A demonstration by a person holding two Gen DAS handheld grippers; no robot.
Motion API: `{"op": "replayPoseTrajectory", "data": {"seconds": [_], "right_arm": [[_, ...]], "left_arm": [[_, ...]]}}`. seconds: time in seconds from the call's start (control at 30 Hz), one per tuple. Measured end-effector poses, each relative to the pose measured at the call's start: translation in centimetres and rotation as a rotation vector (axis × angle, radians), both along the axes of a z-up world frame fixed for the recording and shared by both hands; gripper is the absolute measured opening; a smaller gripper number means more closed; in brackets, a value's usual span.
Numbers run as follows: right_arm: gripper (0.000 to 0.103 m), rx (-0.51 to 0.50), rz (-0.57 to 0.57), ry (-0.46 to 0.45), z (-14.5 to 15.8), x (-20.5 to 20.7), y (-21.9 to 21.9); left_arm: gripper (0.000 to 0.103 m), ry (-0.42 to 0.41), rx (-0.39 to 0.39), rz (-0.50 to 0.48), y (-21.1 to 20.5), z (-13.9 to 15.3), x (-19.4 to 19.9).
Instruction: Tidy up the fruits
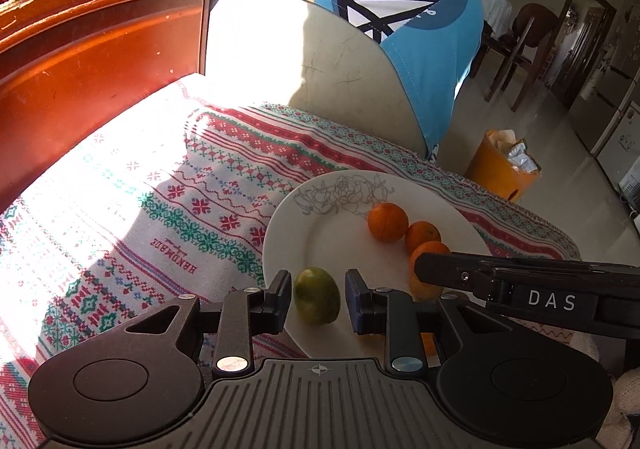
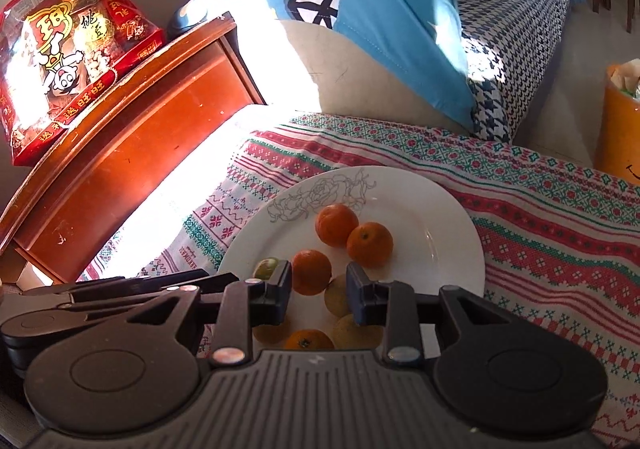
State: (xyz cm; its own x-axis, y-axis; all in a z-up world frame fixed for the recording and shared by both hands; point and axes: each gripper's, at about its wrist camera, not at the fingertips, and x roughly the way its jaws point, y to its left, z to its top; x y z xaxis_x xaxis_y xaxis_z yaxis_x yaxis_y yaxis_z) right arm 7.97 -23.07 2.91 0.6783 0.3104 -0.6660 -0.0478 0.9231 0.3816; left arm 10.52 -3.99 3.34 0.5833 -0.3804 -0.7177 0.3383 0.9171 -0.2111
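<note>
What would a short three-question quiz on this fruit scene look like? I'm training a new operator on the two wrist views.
1. True or false: the green fruit sits between the open fingers of the left gripper.
2. What does the fruit rest on? A) wooden cabinet B) white plate C) orange bin
3. Fill in: the plate stands on a patterned ____.

Key: 1 true; 2 B; 3 cloth.

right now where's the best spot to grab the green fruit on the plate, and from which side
Grip the green fruit across its narrow middle, coming in from the near rim of the plate. It stands taller than wide, apart from the oranges, and the open left hand-held gripper already flanks it.
</note>
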Motion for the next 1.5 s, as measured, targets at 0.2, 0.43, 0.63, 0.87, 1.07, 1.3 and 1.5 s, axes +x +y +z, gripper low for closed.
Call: {"op": "replayPoseTrajectory", "data": {"seconds": [0.2,0.43,0.63,0.87,1.07,1.3,1.5], "right_arm": [[0.032,0.004,-0.006,-0.016,0.8,-0.3,-0.2],[0.032,-0.007,0.01,-0.035,1.8,-1.2,0.1],[0.032,-0.031,0.037,-0.055,2.5,-2.7,1.1],[0.032,-0.043,0.072,-0.058,2.1,-4.8,2.3],[0.032,-0.045,0.093,-0.038,1.2,-6.7,3.1],[0.032,-0.05,0.114,-0.03,0.4,-8.5,4.2],[0.032,-0.07,0.13,-0.014,-0.7,-9.7,5.1]], "left_arm": [[0.039,-0.005,-0.009,0.014,-0.1,0.6,-0.3],[0.047,-0.018,-0.029,0.049,0.9,2.3,-0.7],[0.05,-0.017,-0.037,0.064,1.9,3.0,-2.1],[0.05,0.003,-0.035,0.103,3.4,2.6,-3.8],[0.05,-0.001,-0.037,0.121,4.6,2.5,-5.5],[0.05,0.013,-0.03,0.129,5.6,1.7,-7.1],[0.05,0.028,-0.012,0.135,6.3,0.7,-8.4]]}}
